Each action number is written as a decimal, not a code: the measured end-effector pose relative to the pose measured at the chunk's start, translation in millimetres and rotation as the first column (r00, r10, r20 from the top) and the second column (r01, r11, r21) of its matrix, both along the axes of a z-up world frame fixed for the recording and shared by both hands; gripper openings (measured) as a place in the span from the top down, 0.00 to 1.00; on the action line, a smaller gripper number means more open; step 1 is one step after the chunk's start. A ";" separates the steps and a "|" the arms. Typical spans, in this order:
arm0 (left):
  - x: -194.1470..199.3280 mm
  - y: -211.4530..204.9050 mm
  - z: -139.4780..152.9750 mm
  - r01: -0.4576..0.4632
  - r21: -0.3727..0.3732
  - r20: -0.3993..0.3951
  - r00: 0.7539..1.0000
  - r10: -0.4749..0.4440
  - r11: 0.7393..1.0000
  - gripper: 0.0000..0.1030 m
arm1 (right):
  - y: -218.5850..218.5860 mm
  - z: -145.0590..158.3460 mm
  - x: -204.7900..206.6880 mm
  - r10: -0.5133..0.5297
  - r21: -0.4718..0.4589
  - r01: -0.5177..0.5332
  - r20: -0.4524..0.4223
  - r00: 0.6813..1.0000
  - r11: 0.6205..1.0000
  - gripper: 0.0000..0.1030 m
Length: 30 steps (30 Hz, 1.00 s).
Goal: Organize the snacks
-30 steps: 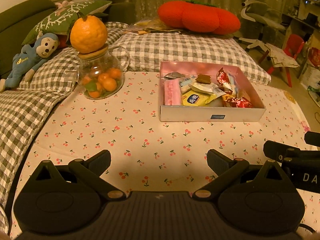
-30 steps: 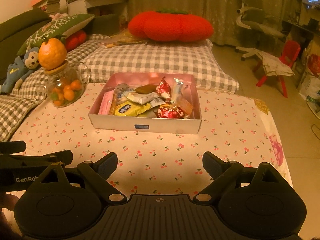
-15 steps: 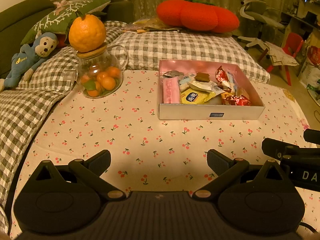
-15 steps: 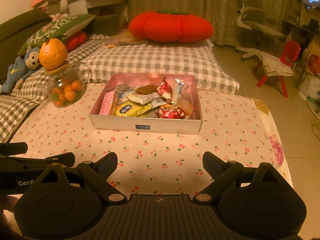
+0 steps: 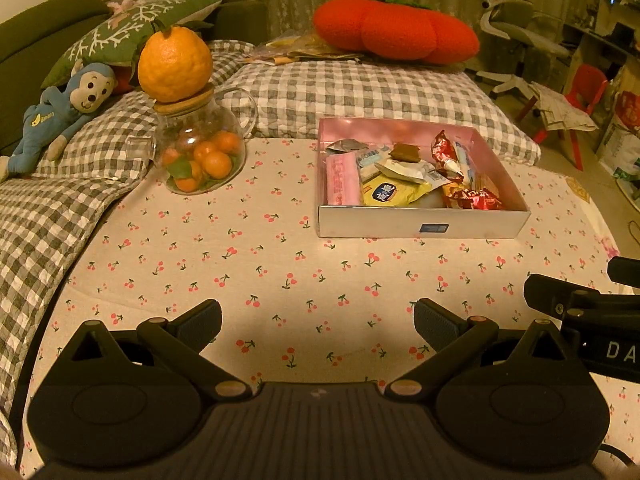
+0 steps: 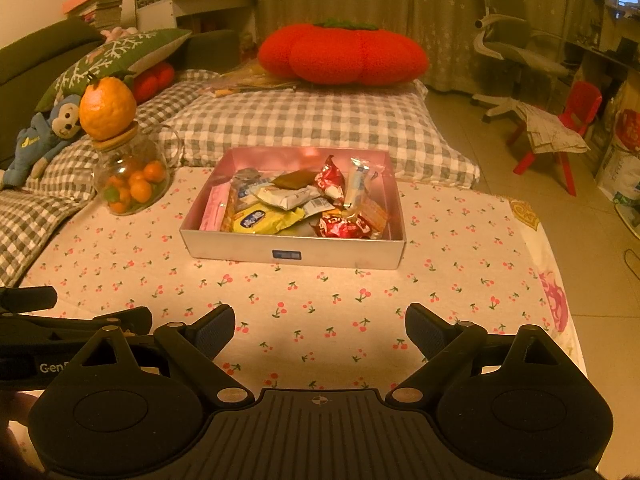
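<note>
Pink-lined box w/ wrapped snacks sits at 12 o'clock on cherry-print counter, glass jar at 10 o'clock, both left hand-held gripper & right hand-held gripper released, spread wide, nothing between.

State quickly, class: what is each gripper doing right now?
Left gripper: open, holding nothing.
Right gripper: open, holding nothing.
</note>
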<state>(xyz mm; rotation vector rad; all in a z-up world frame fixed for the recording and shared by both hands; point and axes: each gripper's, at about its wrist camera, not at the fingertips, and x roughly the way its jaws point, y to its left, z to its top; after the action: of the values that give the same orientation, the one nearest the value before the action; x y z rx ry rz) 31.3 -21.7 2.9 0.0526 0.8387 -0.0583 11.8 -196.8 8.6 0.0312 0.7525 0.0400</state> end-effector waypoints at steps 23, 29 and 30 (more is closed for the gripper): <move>0.2 0.9 -0.5 -0.002 0.001 -0.006 1.000 0.002 1.000 0.01 | 1.1 -0.1 0.0 0.001 0.000 -0.001 0.000 1.000 1.000 0.09; 0.1 1.3 -0.7 -0.003 0.000 -0.007 1.000 0.003 1.000 0.01 | 1.6 0.1 0.1 0.002 -0.001 -0.002 -0.001 1.000 1.000 0.09; -0.1 1.7 -0.9 -0.003 0.000 -0.008 1.000 0.003 1.000 0.01 | 1.8 0.2 0.1 0.001 -0.001 -0.001 -0.001 1.000 1.000 0.09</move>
<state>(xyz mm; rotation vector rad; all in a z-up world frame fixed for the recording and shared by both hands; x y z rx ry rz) 31.2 -20.0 1.9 0.0516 0.8466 -0.0558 11.9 -195.0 8.8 0.0302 0.7533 0.0412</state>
